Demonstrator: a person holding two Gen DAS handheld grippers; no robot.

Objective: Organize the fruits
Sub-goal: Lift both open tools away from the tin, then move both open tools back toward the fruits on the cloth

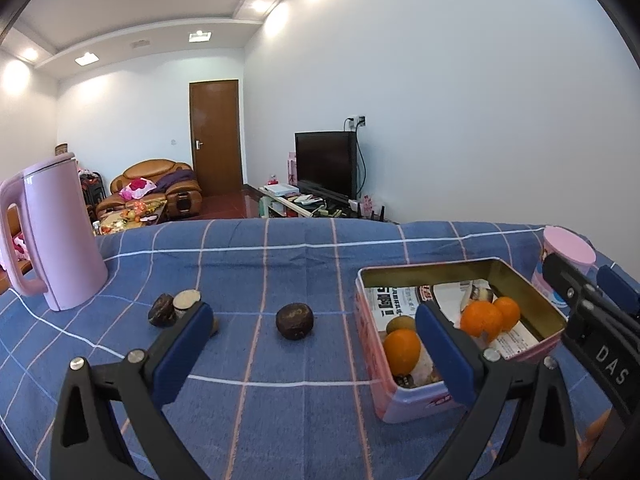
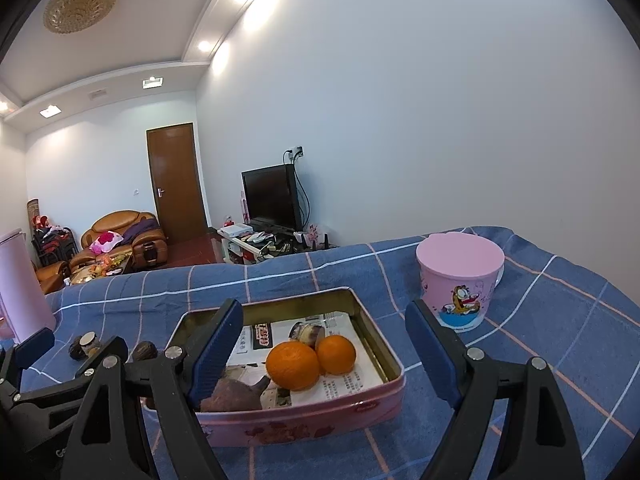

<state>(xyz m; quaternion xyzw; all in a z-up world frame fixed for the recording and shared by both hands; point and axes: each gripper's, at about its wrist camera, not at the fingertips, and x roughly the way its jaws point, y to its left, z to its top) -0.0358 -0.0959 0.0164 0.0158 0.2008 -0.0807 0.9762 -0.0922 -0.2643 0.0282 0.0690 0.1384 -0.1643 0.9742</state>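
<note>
A blue woven tablecloth (image 1: 280,264) with thin white and peach grid lines covers the table. On it at the left stands a smooth, matte pink kettle (image 1: 56,236), and at the right a rectangular pink tin (image 2: 304,420) with a brassy inner wall and a newspaper lining. Beside the tin sits a glossy pink cartoon mug (image 2: 460,280) under a flat lid. Inside the tin lie 3 dimpled oranges (image 1: 402,350), round and bright. A dark, wrinkled round fruit (image 1: 295,321) rests on the cloth left of the tin. The left gripper (image 1: 314,330) and right gripper (image 2: 324,330) both hang spread apart, empty.
</note>
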